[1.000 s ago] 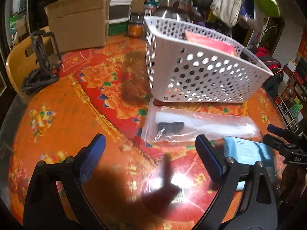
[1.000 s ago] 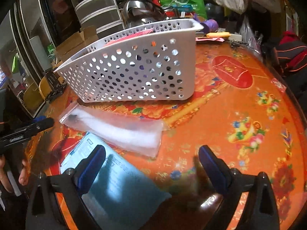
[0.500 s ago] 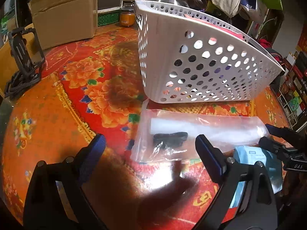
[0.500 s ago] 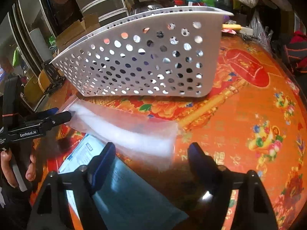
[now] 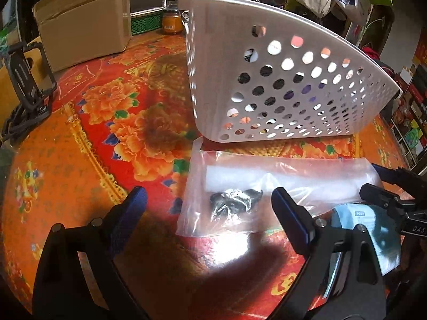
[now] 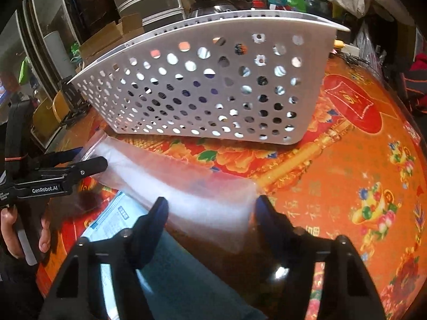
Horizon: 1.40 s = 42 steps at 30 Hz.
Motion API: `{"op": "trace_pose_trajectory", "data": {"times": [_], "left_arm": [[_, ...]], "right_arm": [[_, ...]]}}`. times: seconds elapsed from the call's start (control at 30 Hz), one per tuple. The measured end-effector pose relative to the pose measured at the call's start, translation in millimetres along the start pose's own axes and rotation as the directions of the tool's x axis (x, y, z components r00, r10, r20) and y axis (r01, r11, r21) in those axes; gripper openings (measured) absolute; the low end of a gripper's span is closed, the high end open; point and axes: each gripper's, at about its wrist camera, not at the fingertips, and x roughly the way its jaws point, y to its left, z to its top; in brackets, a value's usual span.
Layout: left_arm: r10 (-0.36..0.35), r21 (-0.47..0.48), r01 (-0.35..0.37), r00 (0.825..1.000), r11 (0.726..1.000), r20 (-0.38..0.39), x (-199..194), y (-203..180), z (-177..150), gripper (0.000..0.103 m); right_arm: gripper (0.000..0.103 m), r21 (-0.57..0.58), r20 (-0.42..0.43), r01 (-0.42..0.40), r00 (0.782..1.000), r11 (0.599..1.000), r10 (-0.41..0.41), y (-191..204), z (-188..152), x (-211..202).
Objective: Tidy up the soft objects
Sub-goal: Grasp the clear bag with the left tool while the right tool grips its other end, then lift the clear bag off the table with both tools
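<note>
A clear plastic bag point(image 5: 307, 176) with a white foam strip and a small black item point(image 5: 234, 200) lies flat on the orange floral tablecloth in front of a white perforated basket point(image 5: 218, 61). My left gripper point(image 5: 210, 208) is open, low over the bag's left end, with the black item between its fingertips. In the right wrist view the bag's other end point(image 6: 208, 202) lies between the fingers of my right gripper point(image 6: 212, 213), whose jaws are closing; the bag stays flat and unpinched. A blue packet point(image 6: 114, 221) lies partly under the bag. The left gripper point(image 6: 90, 158) shows at the bag's far end.
The basket point(image 6: 213, 61) holds pink and dark items behind its holes. A cardboard box point(image 5: 80, 24), an orange jar point(image 5: 173, 24) and a black stand point(image 5: 26, 85) sit at the back left. A person's hand point(image 6: 16, 229) holds the left gripper's handle. Clutter rings the table.
Both grippers came lower and closer to the clear bag. The right jaws narrowed around the bag's end. The left jaws kept their width.
</note>
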Motion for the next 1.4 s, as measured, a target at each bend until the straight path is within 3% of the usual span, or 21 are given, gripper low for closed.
{"op": "trace_pose_trajectory", "data": {"times": [0.13, 0.2, 0.27, 0.47, 0.53, 0.83, 1.4], "left_arm": [[0.006, 0.021, -0.006, 1.0, 1.0, 0.013, -3, -6, -1, 0.07], [0.0, 0.036, 0.0, 1.0, 0.999, 0.018, -5, -9, -2, 0.06], [-0.018, 0.047, 0.017, 1.0, 0.999, 0.021, -7, -14, -4, 0.041], [-0.053, 0.033, 0.052, 0.998, 0.998, 0.031, -14, -15, -9, 0.027], [-0.068, 0.02, 0.067, 0.997, 0.998, 0.043, -19, -11, -10, 0.021], [-0.056, 0.042, 0.053, 0.994, 0.998, 0.097, -39, -16, -19, 0.014], [-0.059, 0.077, 0.046, 0.984, 0.996, 0.17, -64, -27, -22, 0.014]], "right_arm": [[0.053, -0.051, 0.007, 0.017, 1.0, 0.999, -0.017, 8, -3, 1], [0.043, -0.059, 0.012, 0.013, 1.0, 0.998, -0.012, 8, -3, 1], [0.037, -0.056, 0.02, 0.004, 1.0, 0.998, -0.003, 5, -3, 1], [0.017, -0.061, 0.031, -0.026, 0.999, 0.998, 0.028, 0, -5, -3], [0.015, -0.068, 0.037, -0.036, 0.999, 0.997, 0.038, 1, -6, -4], [0.013, -0.075, 0.1, -0.056, 0.993, 0.996, 0.063, 3, -7, -16], [0.013, -0.101, 0.168, -0.051, 0.983, 0.994, 0.068, 5, -6, -29]]}}
